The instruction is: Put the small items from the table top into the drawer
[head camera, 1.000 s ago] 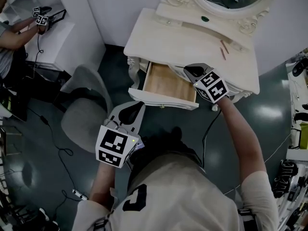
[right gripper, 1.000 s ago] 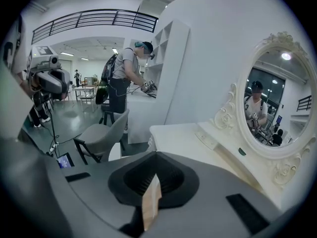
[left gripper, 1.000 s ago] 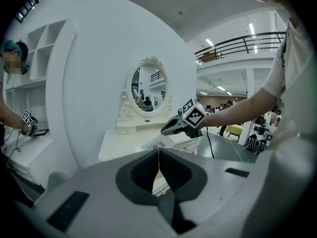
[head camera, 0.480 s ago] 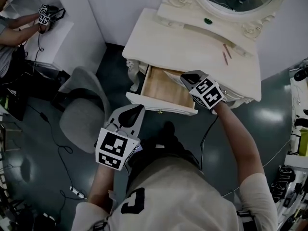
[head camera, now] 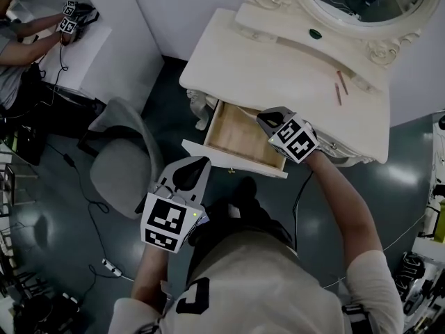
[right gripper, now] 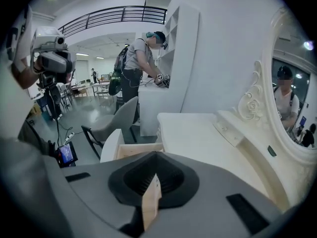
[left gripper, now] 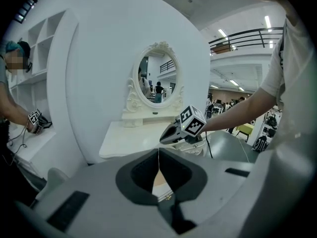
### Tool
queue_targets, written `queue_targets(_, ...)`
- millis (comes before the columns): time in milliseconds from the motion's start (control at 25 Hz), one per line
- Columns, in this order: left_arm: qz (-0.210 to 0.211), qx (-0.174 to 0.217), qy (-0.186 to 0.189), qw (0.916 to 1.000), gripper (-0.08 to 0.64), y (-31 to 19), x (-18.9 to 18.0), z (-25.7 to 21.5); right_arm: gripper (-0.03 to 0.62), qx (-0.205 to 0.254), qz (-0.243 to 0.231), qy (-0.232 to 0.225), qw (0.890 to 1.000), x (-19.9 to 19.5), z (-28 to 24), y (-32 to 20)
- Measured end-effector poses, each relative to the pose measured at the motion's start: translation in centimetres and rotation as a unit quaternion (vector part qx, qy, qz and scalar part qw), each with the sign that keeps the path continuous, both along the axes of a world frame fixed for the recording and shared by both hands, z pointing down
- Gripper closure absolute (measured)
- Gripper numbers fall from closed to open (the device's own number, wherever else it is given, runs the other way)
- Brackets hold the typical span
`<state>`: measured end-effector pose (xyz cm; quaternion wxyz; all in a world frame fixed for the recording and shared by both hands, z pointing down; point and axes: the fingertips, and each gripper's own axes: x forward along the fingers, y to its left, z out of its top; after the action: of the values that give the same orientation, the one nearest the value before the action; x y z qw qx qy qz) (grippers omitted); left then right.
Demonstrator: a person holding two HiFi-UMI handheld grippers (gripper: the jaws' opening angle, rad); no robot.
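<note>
No word, brand or number can be read anywhere; the person's shirt (head camera: pixel 254 277) bears one dark blocky character (head camera: pixel 193 292), and whether it is a letter or a digit cannot be told; the cubes on the left gripper (head camera: pixel 198 164) and right gripper (head camera: pixel 263 117) carry black-and-white square marker patterns, not lettering.

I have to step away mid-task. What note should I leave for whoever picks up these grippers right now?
Left gripper: shut, empty, short of the drawer front.
Right gripper: shut, nothing seen in it, over the open drawer's right end.
Drawer: no items seen in its visible part.
On the table top: two reddish sticks back right, small green item on the mirror ledge.
Done: drawer opened. Left: get those items into it.
</note>
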<state>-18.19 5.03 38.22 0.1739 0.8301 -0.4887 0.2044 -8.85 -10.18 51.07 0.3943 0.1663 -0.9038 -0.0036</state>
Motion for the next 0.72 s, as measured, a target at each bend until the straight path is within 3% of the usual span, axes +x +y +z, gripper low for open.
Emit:
queue_targets(440, -0.026, -0.023, -0.006, 0.9994, 0.503, -1.2, 0.3, 1.4, 0.566, 0.030, -0.108, 0.024, 0.993, -3.3, 4.4, 2.8)
queue_targets(720, -0.033, -0.031, -0.004, 0.9990, 0.503, -1.3, -0.2, 2.0, 0.566, -0.002, -0.170, 0.041, 0.985, -3.8, 7.6, 6.4)
